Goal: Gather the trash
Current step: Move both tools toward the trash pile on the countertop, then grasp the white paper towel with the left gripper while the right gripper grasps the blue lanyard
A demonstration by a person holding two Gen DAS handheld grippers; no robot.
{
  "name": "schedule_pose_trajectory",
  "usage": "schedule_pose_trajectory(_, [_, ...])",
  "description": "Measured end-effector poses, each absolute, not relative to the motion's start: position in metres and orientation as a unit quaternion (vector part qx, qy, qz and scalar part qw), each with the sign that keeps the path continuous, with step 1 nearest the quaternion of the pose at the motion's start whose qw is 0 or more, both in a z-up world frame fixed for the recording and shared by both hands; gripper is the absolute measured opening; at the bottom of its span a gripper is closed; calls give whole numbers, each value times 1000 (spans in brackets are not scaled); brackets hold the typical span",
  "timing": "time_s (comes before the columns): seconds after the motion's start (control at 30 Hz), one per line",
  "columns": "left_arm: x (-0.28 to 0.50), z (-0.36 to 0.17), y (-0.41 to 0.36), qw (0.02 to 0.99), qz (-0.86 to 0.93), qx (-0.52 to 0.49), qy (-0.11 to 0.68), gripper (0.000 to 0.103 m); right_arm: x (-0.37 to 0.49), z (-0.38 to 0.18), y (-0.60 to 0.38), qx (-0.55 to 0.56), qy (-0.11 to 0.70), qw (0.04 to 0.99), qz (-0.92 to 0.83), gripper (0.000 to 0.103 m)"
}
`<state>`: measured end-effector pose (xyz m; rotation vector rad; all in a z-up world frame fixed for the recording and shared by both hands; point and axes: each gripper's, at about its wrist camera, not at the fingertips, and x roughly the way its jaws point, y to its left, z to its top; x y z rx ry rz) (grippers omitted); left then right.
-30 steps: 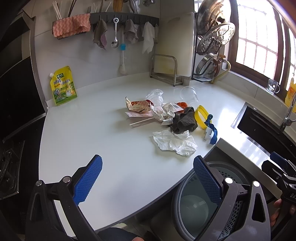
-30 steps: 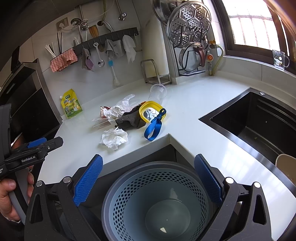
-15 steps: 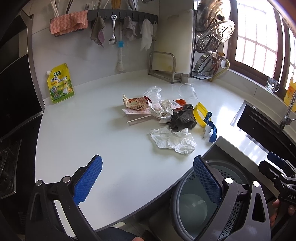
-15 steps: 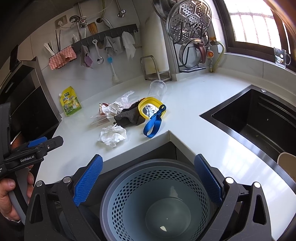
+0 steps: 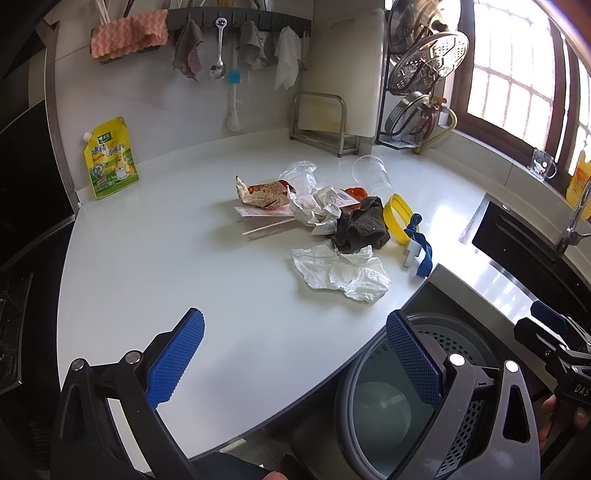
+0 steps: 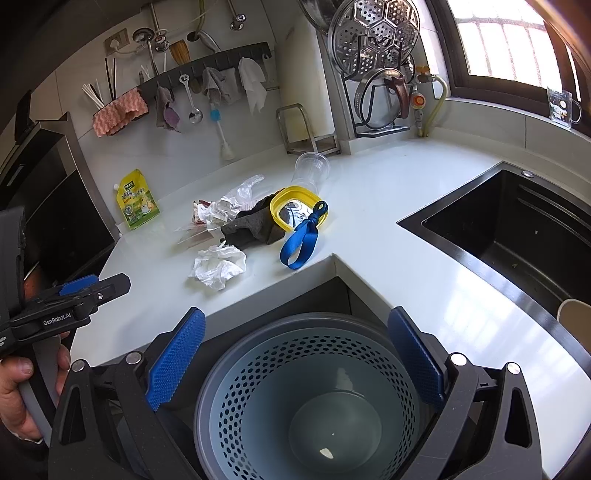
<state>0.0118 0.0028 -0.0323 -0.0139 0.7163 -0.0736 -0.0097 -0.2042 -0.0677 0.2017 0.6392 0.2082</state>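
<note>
A trash pile lies on the white counter (image 5: pixel 166 258): a crumpled white tissue (image 5: pixel 343 271) (image 6: pixel 218 266), a dark grey rag (image 5: pixel 360 225) (image 6: pixel 251 225), a snack wrapper (image 5: pixel 264 194), crumpled paper (image 5: pixel 317 206), a clear plastic cup (image 5: pixel 371 175) (image 6: pixel 310 168), a yellow lid (image 5: pixel 397 218) (image 6: pixel 295 208) and a blue strap (image 6: pixel 301 240). A grey perforated bin (image 6: pixel 310 398) (image 5: pixel 402 398) stands below the counter edge. My left gripper (image 5: pixel 295 354) is open and empty over the counter's near edge. My right gripper (image 6: pixel 295 354) is open and empty above the bin.
A yellow seasoning pouch (image 5: pixel 110 158) leans on the back wall. A black sink (image 6: pixel 517 229) lies at the right. A cutting board rack (image 5: pixel 325 122) and a steamer rack (image 6: pixel 376 70) stand at the back. Cloths and utensils hang on a wall rail (image 5: pixel 236 22).
Both grippers have drifted slightly closer to the trash pile. Both stay open and empty.
</note>
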Motion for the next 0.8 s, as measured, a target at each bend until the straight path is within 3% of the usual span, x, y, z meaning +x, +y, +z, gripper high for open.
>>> schedule_pose_trajectory(0.7, [103, -76, -51, 913, -60, 58, 400, 96, 39, -78, -223, 112, 334, 929, 113, 94])
schedule_pose_trajectory(0.8, [114, -84, -49, 911, -53, 59, 405, 90, 57, -77, -217, 104, 334, 929, 120, 94])
